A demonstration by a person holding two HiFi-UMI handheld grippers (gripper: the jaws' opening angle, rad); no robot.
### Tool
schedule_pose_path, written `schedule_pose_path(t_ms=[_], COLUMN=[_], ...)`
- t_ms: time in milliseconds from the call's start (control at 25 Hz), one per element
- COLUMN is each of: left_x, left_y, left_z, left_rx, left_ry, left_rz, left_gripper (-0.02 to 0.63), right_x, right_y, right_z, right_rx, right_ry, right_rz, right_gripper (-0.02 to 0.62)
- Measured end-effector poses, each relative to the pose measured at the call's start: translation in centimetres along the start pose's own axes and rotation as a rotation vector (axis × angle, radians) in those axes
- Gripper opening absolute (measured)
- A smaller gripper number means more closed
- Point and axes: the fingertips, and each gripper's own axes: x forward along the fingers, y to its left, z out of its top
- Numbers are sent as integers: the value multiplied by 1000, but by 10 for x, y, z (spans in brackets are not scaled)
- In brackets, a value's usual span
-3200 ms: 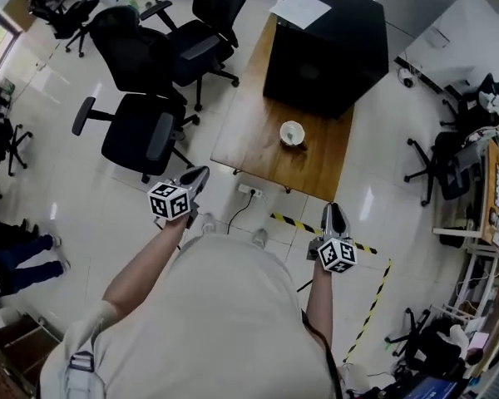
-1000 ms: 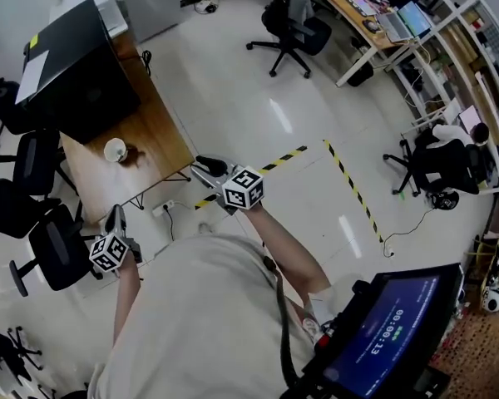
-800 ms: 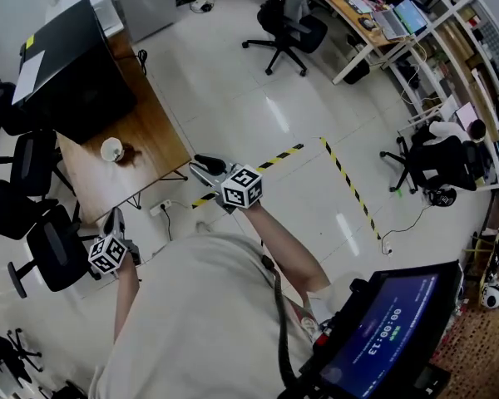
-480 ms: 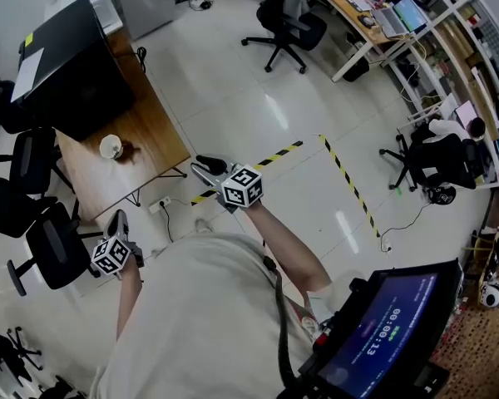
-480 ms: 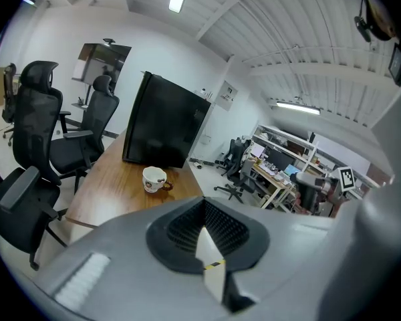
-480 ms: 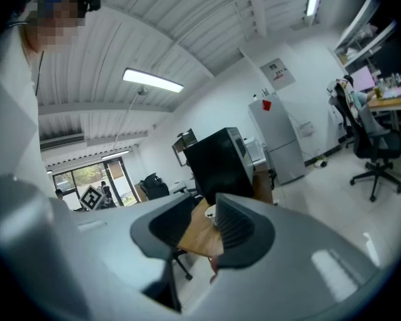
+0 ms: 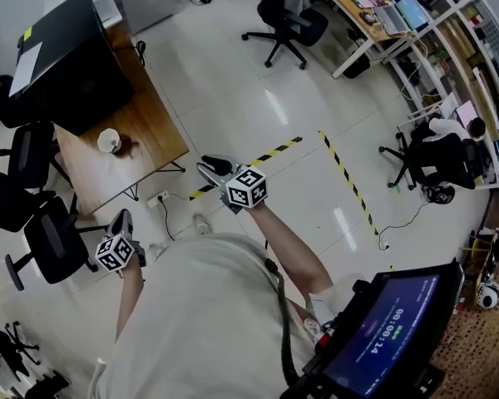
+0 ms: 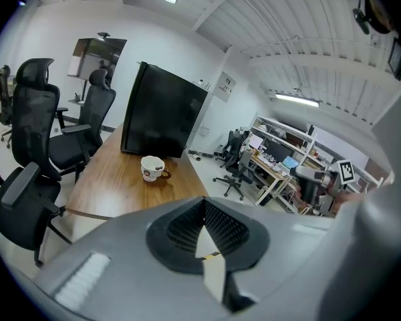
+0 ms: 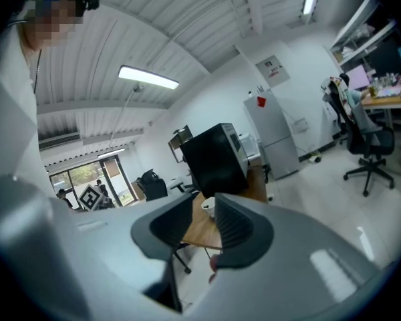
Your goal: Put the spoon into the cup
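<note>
Closing partly on nothing, right tongs stand slightly apart; left tongs closed, empty: no spoon held, cup far left on worktop.

You are standing on a glossy white floor marked with yellow-black hazard tape. To your left a wooden table carries a black cabinet, with black office chairs alongside. A cluttered desk stands at the far side. A ceiling strip light is lit.
</note>
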Motion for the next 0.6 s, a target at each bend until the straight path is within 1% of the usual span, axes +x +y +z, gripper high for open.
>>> schedule_pose_path(t_ms=[40, 80, 240, 600], left_x=[-1, 0, 8, 2], left_y=[-2, -6, -19, -15], left_z=[-3, -6, -9, -7], left_rx=[-2, -3, -1, -20], left_ry=[3, 7, 21, 26], left_rz=[2, 1, -16, -9], left_gripper=[0, 0, 0, 0], right_x=[-3, -8, -20, -2], right_y=[-1, -2, -9, 0], right_z=[-2, -3, -7, -16], right_rx=[-4, -7, -1, 22], right_ry=[3, 3, -3, 11], right_rz=[-5, -11, -36, -4], right_gripper=[81, 75, 69, 69])
